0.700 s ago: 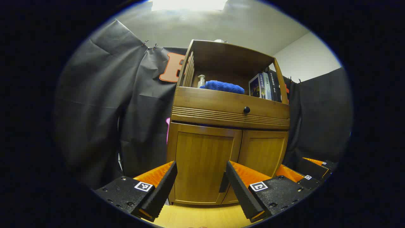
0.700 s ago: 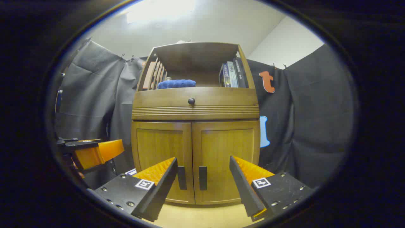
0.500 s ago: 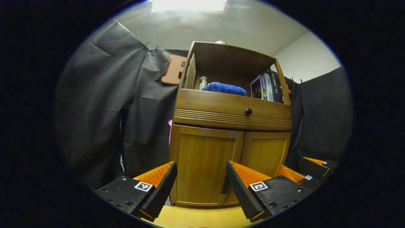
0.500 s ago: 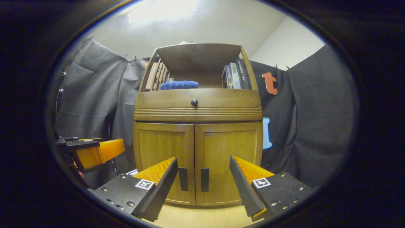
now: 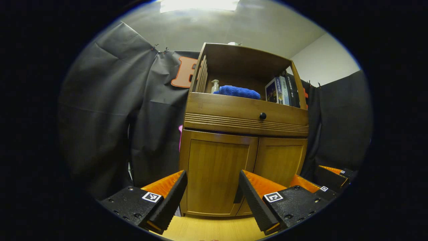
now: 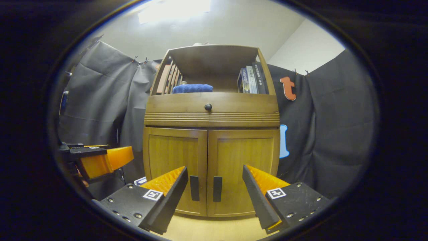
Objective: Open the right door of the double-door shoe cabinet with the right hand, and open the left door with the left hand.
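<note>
Cabinet (image 6: 211, 134) sat mid-frame in the right gripper view, both doors closed. Right gripper (image 6: 214, 190) was spread wide, empty, short of the right door handle (image 6: 217, 189) at lower centre. Left gripper (image 5: 211, 194) also gaped, empty. Best to centre the handle between the fingers before clamping.

Shoe cabinet (image 6: 211, 134): warm honey-brown wood with vertical grain on the left door (image 6: 170, 174) and the right door (image 6: 245, 170); each door carries a black bar handle (image 6: 217, 189) near the centre seam. Drawer front (image 6: 214, 107): darker brown, with a band of fine horizontal grooves below and a round black knob (image 6: 208, 107). Open shelf: a deep blue cloth (image 5: 237, 91) at left, dark and pale book spines (image 6: 251, 79) at far right. Floor (image 5: 207, 229): pale yellow wood. Booth cloth (image 5: 110, 110): matt charcoal black.
</note>
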### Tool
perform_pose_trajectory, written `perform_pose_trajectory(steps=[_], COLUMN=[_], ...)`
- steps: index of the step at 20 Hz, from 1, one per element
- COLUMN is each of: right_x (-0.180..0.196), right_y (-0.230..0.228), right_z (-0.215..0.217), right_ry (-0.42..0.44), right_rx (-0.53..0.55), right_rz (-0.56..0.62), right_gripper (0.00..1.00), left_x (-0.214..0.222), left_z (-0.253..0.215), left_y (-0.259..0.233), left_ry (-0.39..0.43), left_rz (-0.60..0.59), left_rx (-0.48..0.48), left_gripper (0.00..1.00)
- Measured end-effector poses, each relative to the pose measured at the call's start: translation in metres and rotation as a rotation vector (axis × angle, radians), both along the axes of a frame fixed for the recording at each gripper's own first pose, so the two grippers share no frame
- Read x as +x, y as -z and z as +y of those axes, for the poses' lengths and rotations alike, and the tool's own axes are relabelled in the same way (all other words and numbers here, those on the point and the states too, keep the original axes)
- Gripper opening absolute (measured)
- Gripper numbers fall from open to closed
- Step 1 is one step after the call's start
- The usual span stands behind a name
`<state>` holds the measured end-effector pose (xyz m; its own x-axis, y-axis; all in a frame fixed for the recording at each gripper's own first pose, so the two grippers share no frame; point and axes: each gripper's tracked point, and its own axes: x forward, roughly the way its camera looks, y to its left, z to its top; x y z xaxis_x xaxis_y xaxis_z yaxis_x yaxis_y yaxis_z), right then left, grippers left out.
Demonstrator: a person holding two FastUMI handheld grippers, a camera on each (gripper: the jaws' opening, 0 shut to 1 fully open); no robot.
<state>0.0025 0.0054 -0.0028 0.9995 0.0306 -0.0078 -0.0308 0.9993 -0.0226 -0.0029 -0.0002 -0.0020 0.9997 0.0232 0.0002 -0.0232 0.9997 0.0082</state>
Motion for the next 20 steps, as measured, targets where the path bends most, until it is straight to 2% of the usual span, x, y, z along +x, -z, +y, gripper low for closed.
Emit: perform_pose_trajectory(steps=[6, 10, 15, 20], right_x=[0.012, 0.044, 0.098, 0.146], right_y=[0.017, 0.032, 0.065, 0.116], right_z=[-0.007, -0.012, -0.003, 0.008], right_ry=[0.026, 0.033, 0.009, -0.037], right_rx=[-0.014, -0.03, -0.055, -0.084], right_rz=[0.039, 0.061, 0.118, 0.243], right_gripper=[0.96, 0.96, 0.97, 0.96], left_x=[0.001, -0.004, -0.02, -0.049], left_z=[0.002, 0.021, 0.075, 0.127], left_y=[0.001, 0.001, -0.002, -0.004], left_ry=[-0.011, -0.059, -0.219, -0.403], left_rz=[0.002, 0.006, 0.011, 0.012], left_rx=[0.006, 0.028, 0.078, 0.079], left_gripper=[0.95, 0.95, 0.95, 0.95])
